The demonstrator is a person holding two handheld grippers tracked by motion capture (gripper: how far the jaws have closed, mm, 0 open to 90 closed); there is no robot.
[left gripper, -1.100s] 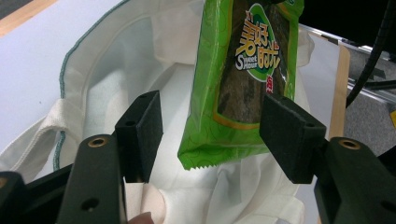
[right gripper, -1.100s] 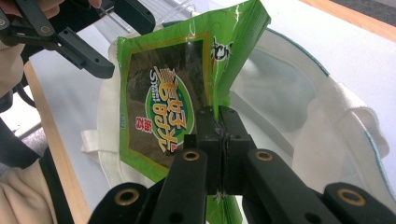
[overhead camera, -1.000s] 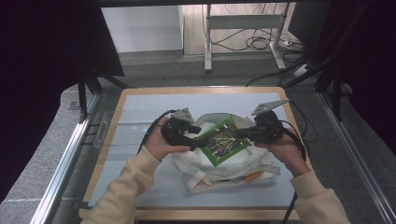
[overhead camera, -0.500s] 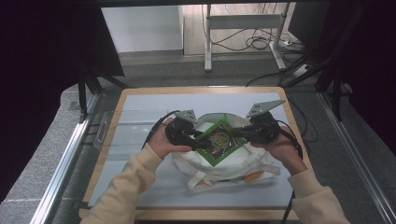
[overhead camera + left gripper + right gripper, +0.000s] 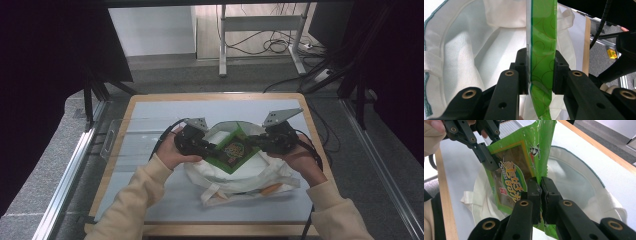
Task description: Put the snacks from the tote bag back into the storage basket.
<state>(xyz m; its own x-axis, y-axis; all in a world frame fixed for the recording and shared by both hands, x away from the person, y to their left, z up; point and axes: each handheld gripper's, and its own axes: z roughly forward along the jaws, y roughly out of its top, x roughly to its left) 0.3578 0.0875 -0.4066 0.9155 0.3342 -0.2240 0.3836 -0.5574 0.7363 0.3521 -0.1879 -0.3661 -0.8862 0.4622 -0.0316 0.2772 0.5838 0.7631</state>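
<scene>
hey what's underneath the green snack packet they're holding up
Directly under the green snack packet is the open white cloth bag, lying on the table. Its pale lining shows; the bottom under the packet is hidden.

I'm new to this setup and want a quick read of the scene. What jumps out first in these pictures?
The bright green snack packet stands out, held above the open mouth of a white cloth bag at the middle of the table. Both tongs are clamped on it: the left tongs grip one edge and the right tongs pinch the opposite edge.
</scene>
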